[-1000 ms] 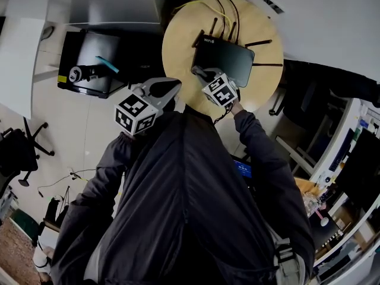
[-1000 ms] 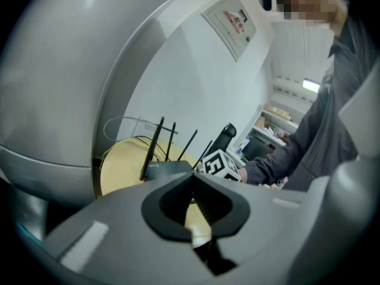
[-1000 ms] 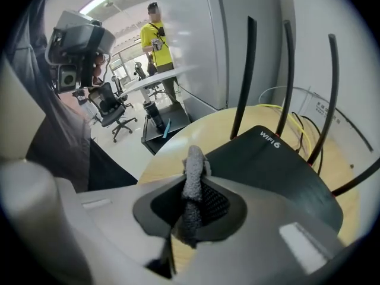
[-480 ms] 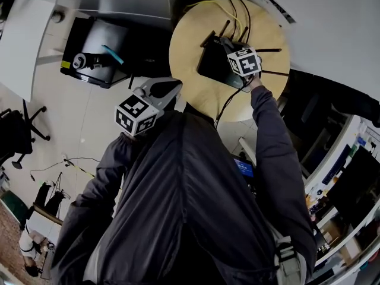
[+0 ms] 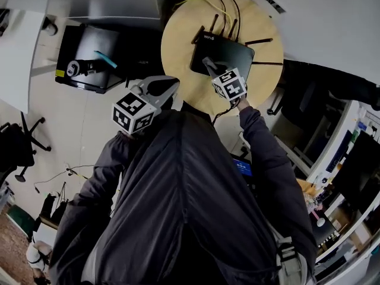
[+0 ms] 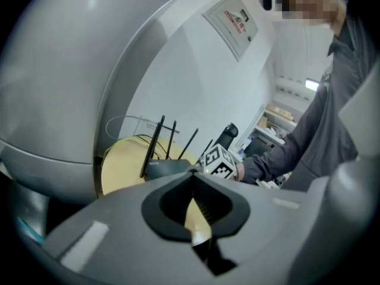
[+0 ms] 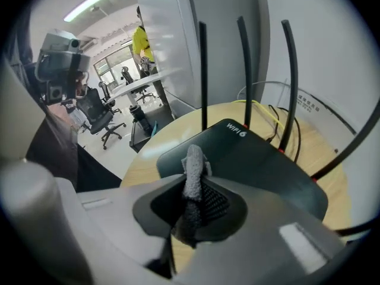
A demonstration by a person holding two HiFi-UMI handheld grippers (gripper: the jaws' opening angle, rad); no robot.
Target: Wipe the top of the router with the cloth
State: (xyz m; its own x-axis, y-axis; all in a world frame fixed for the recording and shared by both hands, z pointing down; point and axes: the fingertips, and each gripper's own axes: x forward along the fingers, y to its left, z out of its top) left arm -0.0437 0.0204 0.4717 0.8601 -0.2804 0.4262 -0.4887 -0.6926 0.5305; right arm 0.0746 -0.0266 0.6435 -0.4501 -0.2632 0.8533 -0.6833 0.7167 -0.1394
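Note:
A black router (image 5: 228, 53) with several upright antennas lies on a round wooden table (image 5: 178, 43). My right gripper (image 5: 209, 66) is shut on a grey cloth (image 5: 207, 62), whose end rests on the router's near edge. In the right gripper view the cloth (image 7: 193, 170) stands up between the jaws, just in front of the router (image 7: 255, 162). My left gripper (image 5: 173, 83) hangs off the table's near left edge, shut on nothing. From the left gripper view the router (image 6: 167, 167) and the table (image 6: 122, 166) show beyond the left gripper (image 6: 191, 174).
Yellow and black cables (image 5: 224, 6) trail off the table's far side. A black cabinet (image 5: 89, 64) with a roll of tape and a teal item stands on the floor at left. An office chair (image 5: 24, 141) is further left. Desks crowd the right.
My right gripper pushed the cloth forward across the router's top, then drew it back to the router's near edge. The left gripper has hardly moved.

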